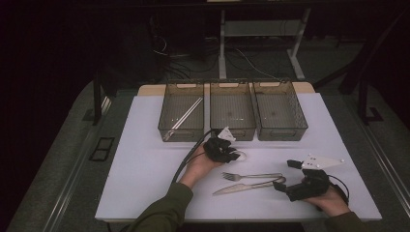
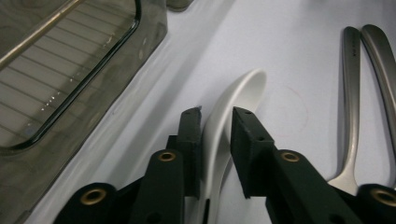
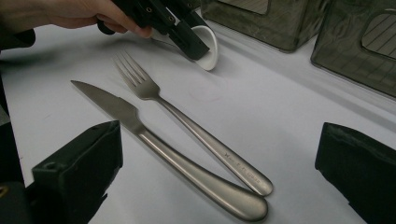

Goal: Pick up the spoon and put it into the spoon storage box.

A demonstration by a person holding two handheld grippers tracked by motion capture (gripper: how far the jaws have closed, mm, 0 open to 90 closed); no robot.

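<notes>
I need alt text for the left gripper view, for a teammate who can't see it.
The left gripper has its two black fingers on either side of a white spoon lying on the white table; whether they grip it is unclear. A dark wire-bottomed bin sits at upper left, and the fork and knife handle lie at right.

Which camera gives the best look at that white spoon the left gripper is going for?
The left gripper view: the white spoon lies close up between that gripper's two black jaws. The right gripper view shows its rounded white end poking out past the left gripper, beyond the fork. In the high view it is a small pale sliver.
</notes>
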